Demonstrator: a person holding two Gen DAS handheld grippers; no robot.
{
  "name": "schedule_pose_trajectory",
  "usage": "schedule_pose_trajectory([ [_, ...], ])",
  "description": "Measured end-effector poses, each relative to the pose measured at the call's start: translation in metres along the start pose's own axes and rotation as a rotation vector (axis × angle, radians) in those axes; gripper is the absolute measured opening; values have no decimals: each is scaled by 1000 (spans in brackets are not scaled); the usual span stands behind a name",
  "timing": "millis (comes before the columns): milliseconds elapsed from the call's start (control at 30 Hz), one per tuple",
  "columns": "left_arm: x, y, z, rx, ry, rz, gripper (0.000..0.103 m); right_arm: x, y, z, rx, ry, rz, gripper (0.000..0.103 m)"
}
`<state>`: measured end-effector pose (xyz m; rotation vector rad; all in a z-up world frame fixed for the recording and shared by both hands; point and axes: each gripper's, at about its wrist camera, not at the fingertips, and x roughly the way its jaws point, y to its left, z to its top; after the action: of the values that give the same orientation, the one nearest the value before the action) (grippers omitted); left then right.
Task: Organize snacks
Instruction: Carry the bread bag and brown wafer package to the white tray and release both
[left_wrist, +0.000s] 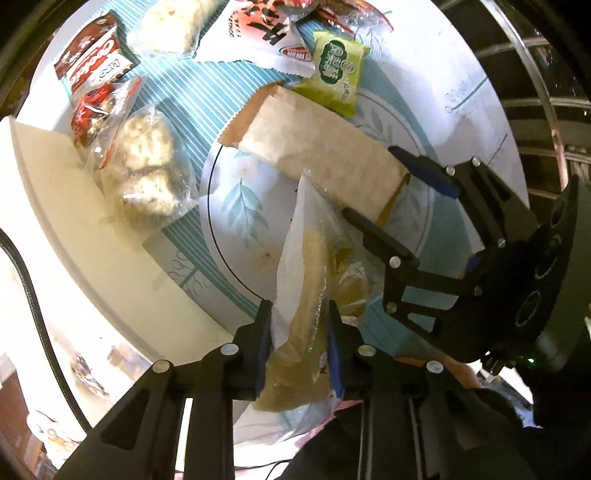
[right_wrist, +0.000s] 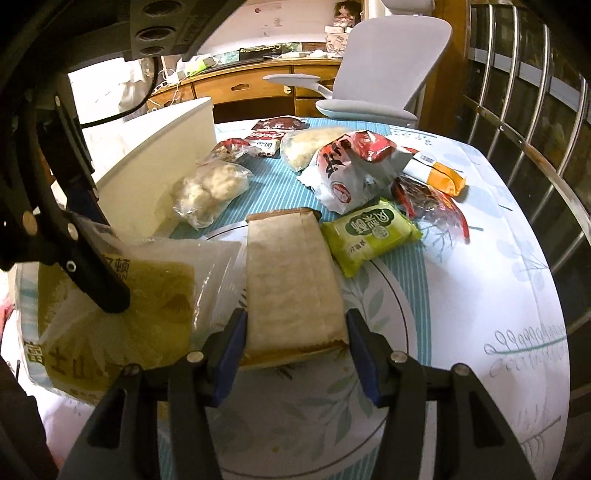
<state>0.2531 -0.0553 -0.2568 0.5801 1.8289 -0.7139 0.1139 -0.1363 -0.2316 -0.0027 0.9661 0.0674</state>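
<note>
My left gripper (left_wrist: 299, 332) is shut on a clear bag with a yellowish snack (left_wrist: 306, 295) and holds it over the table; the same bag (right_wrist: 122, 295) shows at the left of the right wrist view. My right gripper (right_wrist: 295, 325) has its jaws on both sides of a tan paper packet (right_wrist: 291, 280), which lies on the tablecloth; the packet (left_wrist: 314, 147) and the right gripper (left_wrist: 402, 192) also show in the left wrist view. A green packet (right_wrist: 369, 232) lies just right of the tan one.
A white box (right_wrist: 155, 155) stands at the left. Behind lie puffed-rice bags (right_wrist: 210, 188), a white and red bag (right_wrist: 343, 173), red packets (right_wrist: 428, 199), an orange packet (right_wrist: 439, 173) and a chocolate biscuit box (right_wrist: 266, 140). A chair (right_wrist: 376, 74) and metal railing (right_wrist: 517, 110) stand beyond the table.
</note>
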Motion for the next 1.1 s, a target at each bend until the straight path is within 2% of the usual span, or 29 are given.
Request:
schedule_pose_trajectory([
  [333, -52, -1, -27, -18, -121, 48, 19, -36, 2, 7, 82, -28, -18, 54],
  [533, -93, -6, -51, -34, -220, 38, 18, -65, 11, 15, 100, -74, -52, 54],
  [800, -136, -10, -104, -70, -379, 16, 18, -104, 33, 27, 137, -134, -78, 54],
  [1100, -166, 29, -175, -186, -574, -55, 18, -129, 68, 38, 183, -165, -76, 54],
])
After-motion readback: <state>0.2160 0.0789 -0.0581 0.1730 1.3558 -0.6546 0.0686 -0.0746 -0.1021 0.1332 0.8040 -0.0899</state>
